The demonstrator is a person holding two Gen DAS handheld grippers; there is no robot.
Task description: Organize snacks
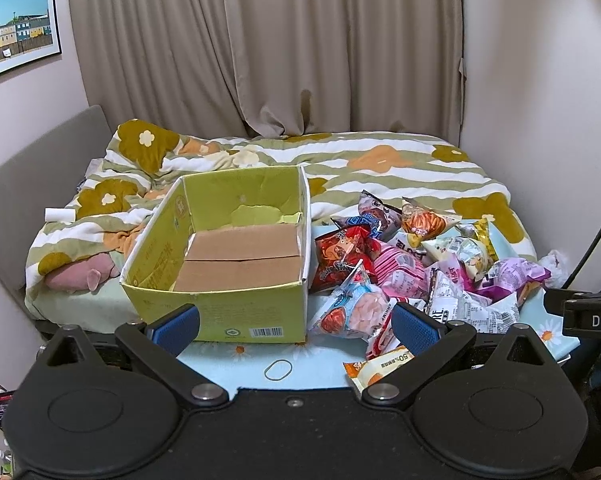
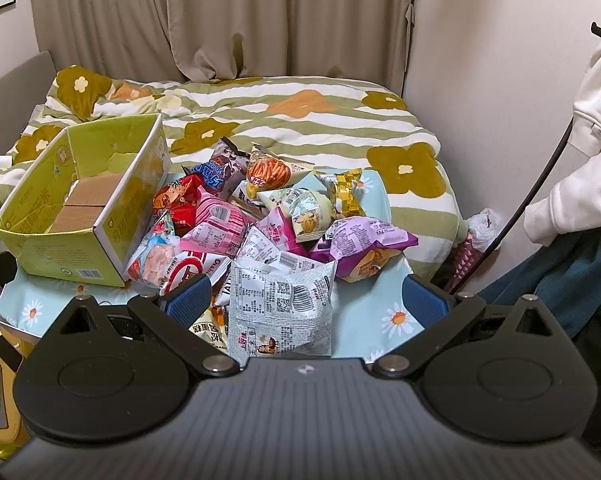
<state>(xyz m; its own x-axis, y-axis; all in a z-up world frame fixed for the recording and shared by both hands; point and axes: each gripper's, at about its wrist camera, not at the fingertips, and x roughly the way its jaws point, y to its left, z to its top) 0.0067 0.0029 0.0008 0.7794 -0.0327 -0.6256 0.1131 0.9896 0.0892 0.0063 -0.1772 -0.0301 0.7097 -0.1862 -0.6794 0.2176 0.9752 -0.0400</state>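
Observation:
An open green cardboard box (image 1: 220, 312) stands empty on a light blue daisy-print table (image 1: 252, 364); it also shows in the right wrist view (image 2: 72, 256). A pile of several snack bags (image 1: 412, 264) lies right of the box, and in the right wrist view (image 2: 260, 224) too. My left gripper (image 1: 296, 328) is open and empty, hovering before the box's near right corner. My right gripper (image 2: 306, 300) is open and empty, just above a white snack bag (image 2: 280, 308) at the pile's near edge.
A bed with a flower-print quilt (image 1: 340, 164) lies behind the table, with curtains (image 1: 300, 40) beyond. A rubber band (image 1: 278, 369) lies on the table near the box. A person in a white top (image 2: 588, 152) stands at the right.

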